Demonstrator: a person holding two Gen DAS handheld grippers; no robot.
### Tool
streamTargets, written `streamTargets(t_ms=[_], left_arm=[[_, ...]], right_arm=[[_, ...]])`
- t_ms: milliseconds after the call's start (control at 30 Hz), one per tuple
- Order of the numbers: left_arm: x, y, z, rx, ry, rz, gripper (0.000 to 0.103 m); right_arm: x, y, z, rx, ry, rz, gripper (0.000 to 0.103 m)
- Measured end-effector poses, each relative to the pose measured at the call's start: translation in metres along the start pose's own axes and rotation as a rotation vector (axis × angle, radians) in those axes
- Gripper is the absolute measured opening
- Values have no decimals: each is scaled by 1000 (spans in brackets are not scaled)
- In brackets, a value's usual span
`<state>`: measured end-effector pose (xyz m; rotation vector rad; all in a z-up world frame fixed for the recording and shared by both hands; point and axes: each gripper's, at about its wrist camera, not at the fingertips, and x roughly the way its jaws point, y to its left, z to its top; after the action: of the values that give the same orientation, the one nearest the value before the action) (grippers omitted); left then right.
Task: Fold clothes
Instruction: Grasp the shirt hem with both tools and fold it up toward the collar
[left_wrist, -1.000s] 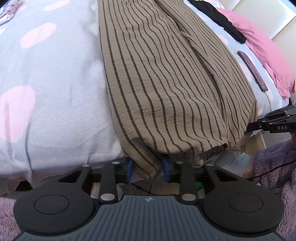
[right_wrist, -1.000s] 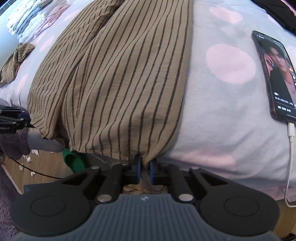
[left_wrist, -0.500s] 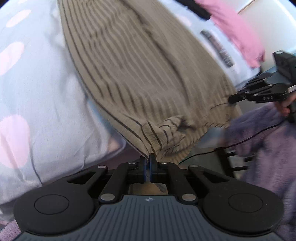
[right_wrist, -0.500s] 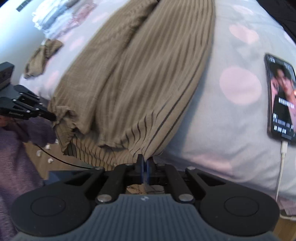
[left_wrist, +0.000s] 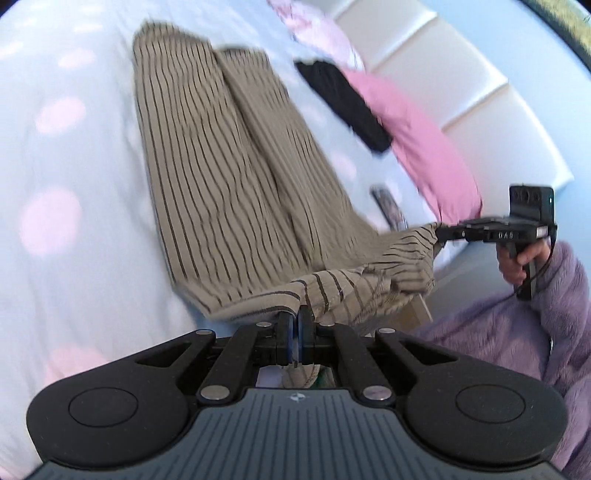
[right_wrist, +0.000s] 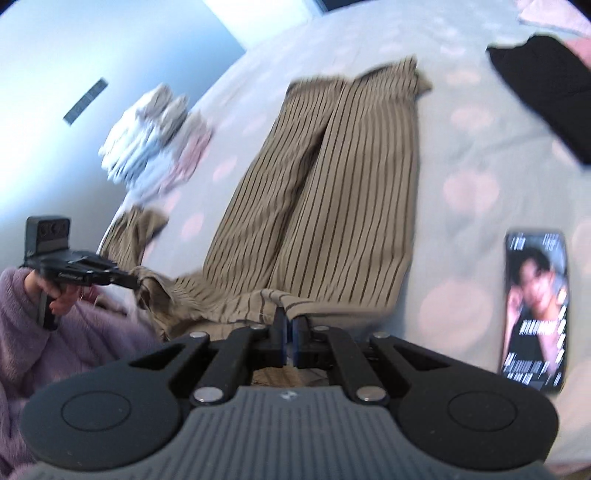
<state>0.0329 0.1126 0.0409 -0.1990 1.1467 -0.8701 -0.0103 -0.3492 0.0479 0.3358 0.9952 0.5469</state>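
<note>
Bedspread (right_wrist: 461, 155) under striped trousers (right_wrist: 332, 177), lengthwise away; both grippers' fingers (left_wrist: 284, 325) (right_wrist: 279, 319) clamp near hem.

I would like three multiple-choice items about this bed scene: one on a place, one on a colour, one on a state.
1. Where does the phone lie?
A. on the striped trousers
B. on the bedsheet, apart from the trousers
C. on the black garment

2. What colours are the striped trousers?
A. tan with dark stripes
B. white with red stripes
C. plain blue

3. How are the left tongs and right tongs?
A. both open, clear of the cloth
B. one open, one shut
C. both shut on the trousers' near edge

Answers:
1 B: bare bedsheet shows between phone and trousers.
2 A: dark lines run along the tan cloth.
3 C: each pair pinches a corner of the lifted edge.
</note>
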Motion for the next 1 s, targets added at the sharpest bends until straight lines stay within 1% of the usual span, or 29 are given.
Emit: streamTargets(t_ms=[133,267,433,500,600,733,900,1000], left_arm=[[-4,4,36,31,-44,45,0],[-1,12,75,64,-76,87,0],[23,27,122,104,-90,152,0],[33,39,138,98,-103,166,0],[47,58,154,97,-110,186,0],[71,81,167,83,-114,207,0],[106,103,177,81,-63,257,0],[121,112,179,71,-50,273,0]], right_arm=[[1,-2,32,-13,-72,-22,3],[14,-5,73,-48,-126,-47,3],[43,-21,124,-82,-158,-116,3],[58,-31,138,-72,-163,-139,3],[83,-45,155,-54,-158,-172,3],[111,-65,169,-15,-142,-219,3],[140,-84,174,15,-116,-269,3],[154,-95,174,45,-106,-301,3]])
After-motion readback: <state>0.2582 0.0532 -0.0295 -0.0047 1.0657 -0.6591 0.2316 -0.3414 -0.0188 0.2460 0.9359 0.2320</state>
